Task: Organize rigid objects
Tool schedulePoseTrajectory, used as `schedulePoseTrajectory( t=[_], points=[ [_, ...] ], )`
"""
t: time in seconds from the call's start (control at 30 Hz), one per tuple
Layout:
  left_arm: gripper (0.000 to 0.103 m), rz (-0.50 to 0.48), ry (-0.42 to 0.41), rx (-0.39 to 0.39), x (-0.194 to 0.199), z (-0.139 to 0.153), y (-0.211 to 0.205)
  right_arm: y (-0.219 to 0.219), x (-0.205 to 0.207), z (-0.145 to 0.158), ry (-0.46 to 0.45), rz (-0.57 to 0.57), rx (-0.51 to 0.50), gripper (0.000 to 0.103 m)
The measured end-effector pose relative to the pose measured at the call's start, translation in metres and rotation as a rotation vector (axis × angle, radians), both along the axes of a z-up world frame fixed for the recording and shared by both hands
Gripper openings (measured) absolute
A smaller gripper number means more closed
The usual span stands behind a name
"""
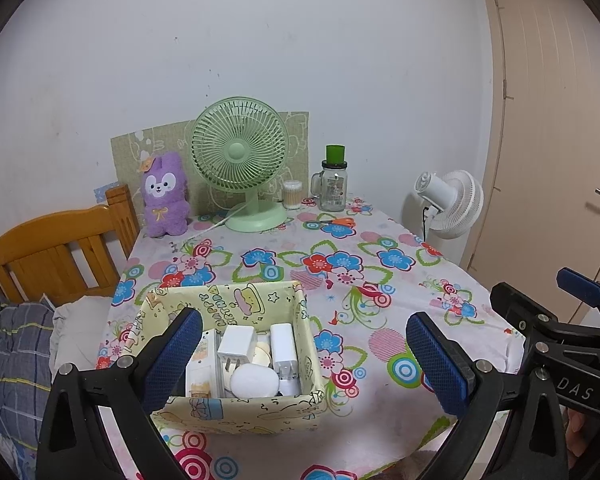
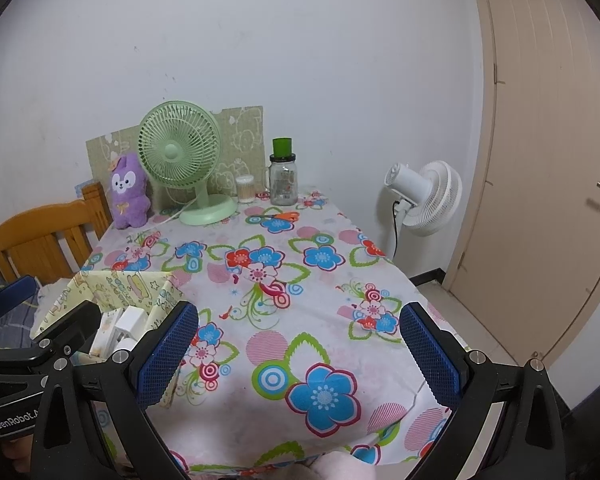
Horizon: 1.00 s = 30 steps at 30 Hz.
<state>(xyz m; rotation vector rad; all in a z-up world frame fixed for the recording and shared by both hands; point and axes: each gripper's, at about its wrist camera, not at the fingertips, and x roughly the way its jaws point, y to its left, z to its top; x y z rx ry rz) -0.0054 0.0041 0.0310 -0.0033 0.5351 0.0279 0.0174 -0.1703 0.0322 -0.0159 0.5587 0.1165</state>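
- I have both grippers held low at the near edge of the table, side by side, pointing across the flowered cloth.
- My left gripper has its fingers spread wide with nothing between them; it hangs just in front of the yellow box, apart from it as far as I can tell.
- My right gripper is likewise spread and empty, over bare cloth to the right of the box.
- The box sits at the near left of the table and already holds the small hard things: a white charger, a white round case, a tall white block and a flat carton standing along its left wall, with one or two small pale pieces I cannot make out.
- I judge the gathering step to be mostly done, since the open cloth around the box is bare.
- What lies loose is the orange-handled scissors at the far end, near the glass jar and the green fan.
- If the scissors belong in the box, my next move calls for a long reach forward with the right gripper, coming down flat over the handles and closing across them.
- The purple plush toy is soft, so I would leave it.
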Motion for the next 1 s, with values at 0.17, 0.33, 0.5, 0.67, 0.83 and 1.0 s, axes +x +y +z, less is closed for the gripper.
schedulePoseTrajectory(
  t=[0.17,0.33,0.5,0.67,0.83,1.0],
  points=[
    [0.103,0.002,0.003,0.0,0.0008,-0.0027,-0.0003,0.0019,0.001,-0.0017,0.004,0.001,-0.002,0.102],
    [0.103,0.002,0.004,0.0,0.0012,-0.0031,-0.0001,0.0017,0.0012,-0.0017,0.005,0.001,-0.002,0.102],
    [0.103,0.007,0.005,-0.009,0.0006,-0.0058,0.0004,0.002,0.0007,-0.0027,0.006,0.003,-0.006,0.102],
    [0.103,0.014,0.008,-0.008,0.0007,-0.0073,-0.0008,0.0015,0.0003,-0.0045,0.008,0.003,-0.007,0.102],
    [0.103,0.021,0.014,-0.011,0.003,-0.0086,0.0011,0.0012,0.0014,-0.0067,0.012,0.007,-0.006,0.102],
    [0.103,0.029,0.016,-0.008,0.0057,-0.0088,0.0014,0.0016,0.0049,-0.0081,0.015,0.01,-0.018,0.102]
  ],
)
